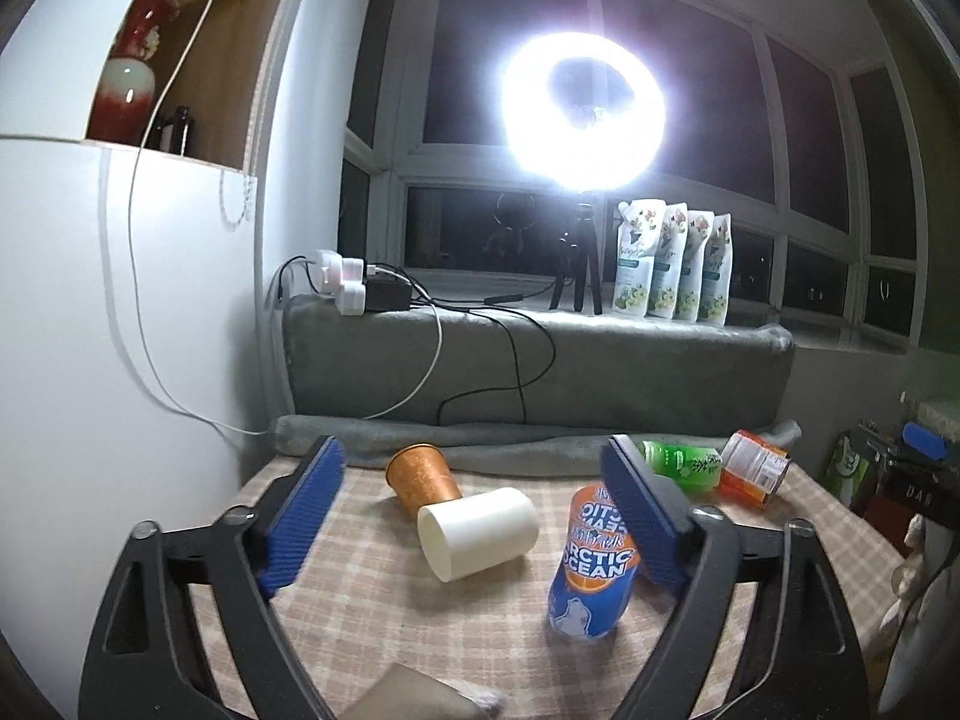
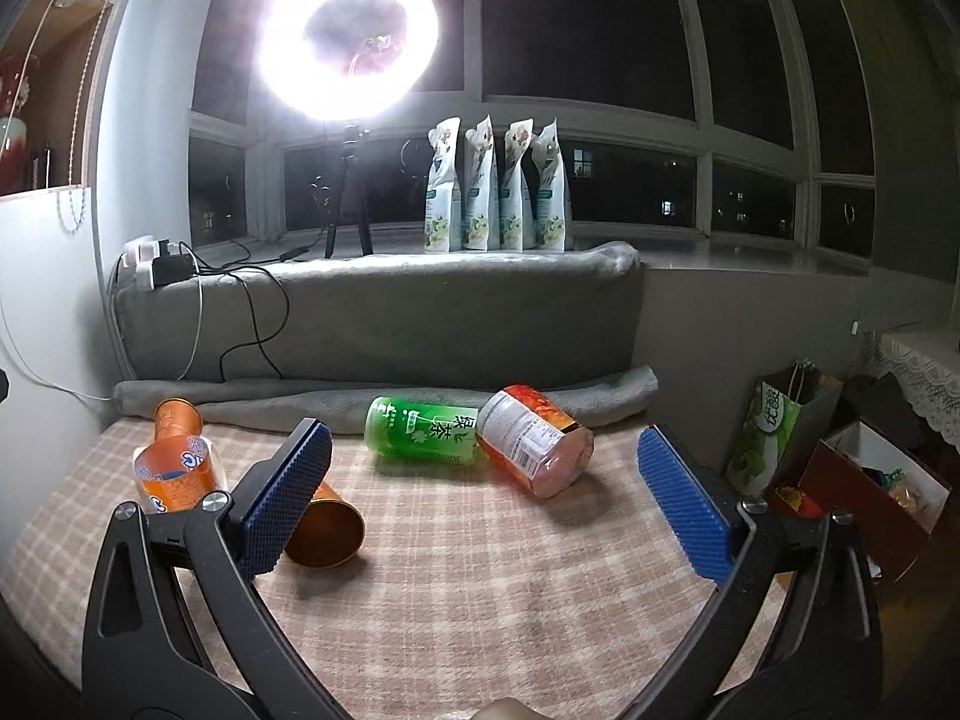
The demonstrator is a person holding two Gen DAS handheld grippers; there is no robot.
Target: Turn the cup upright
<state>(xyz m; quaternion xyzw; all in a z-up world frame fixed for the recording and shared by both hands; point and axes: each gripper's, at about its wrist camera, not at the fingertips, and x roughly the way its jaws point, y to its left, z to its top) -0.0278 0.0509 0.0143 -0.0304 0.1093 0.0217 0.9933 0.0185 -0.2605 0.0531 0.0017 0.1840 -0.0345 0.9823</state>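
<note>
So both my claws are spread wide with nothing in them. My left gripper (image 1: 474,516) hangs over the checked tablecloth (image 1: 372,618), and the white cup (image 1: 480,531) is lying on its side right between its blue pads, mouth pointing toward me and a bit left. Its far end touches the copper cup (image 1: 423,477), also tipped over, which sits back near the rolled grey blanket (image 1: 510,450) along the table's far edge. The Arctic Ocean can (image 1: 594,564) stands just right of the white cup, partly behind my right-hand pad, so that side is tight. Left of the cup there's bare cloth, then the white wall (image 1: 90,330) right at the table edge.

My right gripper (image 2: 483,495) is over the middle of the table with open cloth in front of it. Past its tips, the green tea bottle (image 2: 423,435) and the orange-labelled jar (image 2: 531,441) lie on their sides touching each other, close to the blanket. A copper cup (image 2: 327,531) on its side sits just behind my left pad there. The table's right edge drops off toward a paper bag (image 2: 762,438) and boxes
</note>
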